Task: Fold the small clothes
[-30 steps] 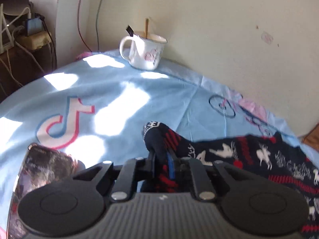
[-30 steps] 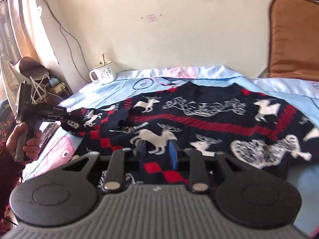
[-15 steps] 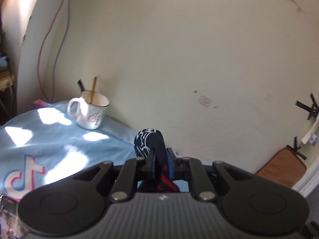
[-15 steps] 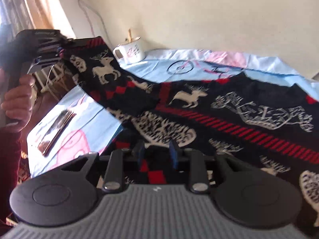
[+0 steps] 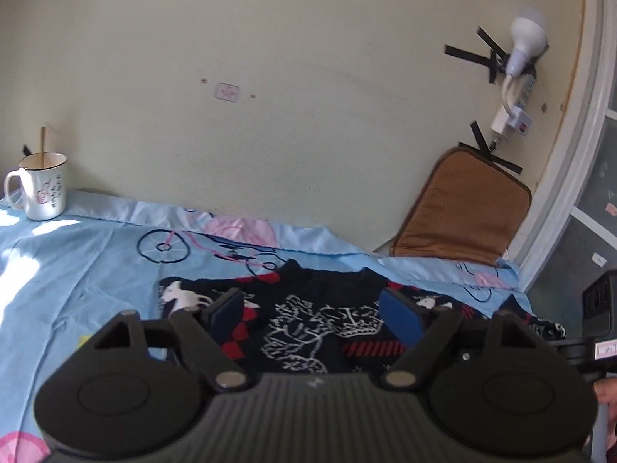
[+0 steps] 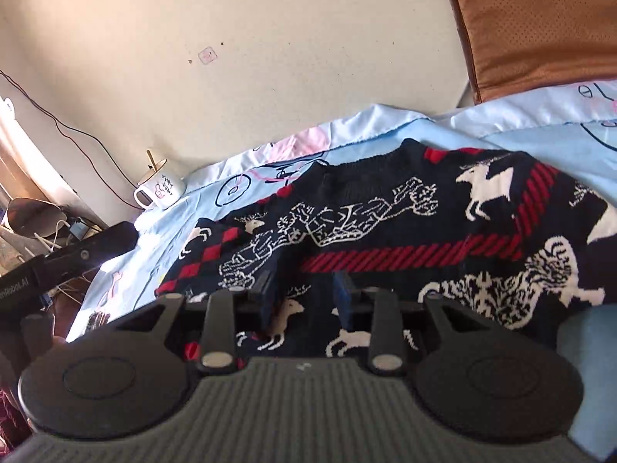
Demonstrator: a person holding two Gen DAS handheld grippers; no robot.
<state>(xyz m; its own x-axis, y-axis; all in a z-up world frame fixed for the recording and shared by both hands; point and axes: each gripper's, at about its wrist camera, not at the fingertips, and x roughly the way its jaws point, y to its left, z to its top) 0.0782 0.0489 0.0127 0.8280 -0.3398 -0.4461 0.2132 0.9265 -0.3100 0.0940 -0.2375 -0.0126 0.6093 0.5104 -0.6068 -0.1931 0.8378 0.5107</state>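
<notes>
Over the sweater [image 5: 308,324], left gripper [image 5: 314,312] now wide, empty; right gripper [image 6: 306,295] narrowly apart.

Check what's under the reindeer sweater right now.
The sweater lies on the light blue printed sheet, which shows all around it. A sleeve is folded over its body at the left. What lies beneath the knit itself is covered.

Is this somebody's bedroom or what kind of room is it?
Probably a bedroom at home: the dark reindeer-patterned sweater lies on a light blue printed bedsheet, a white enamel mug stands by the cream wall, and a brown cushion leans there too.
</notes>
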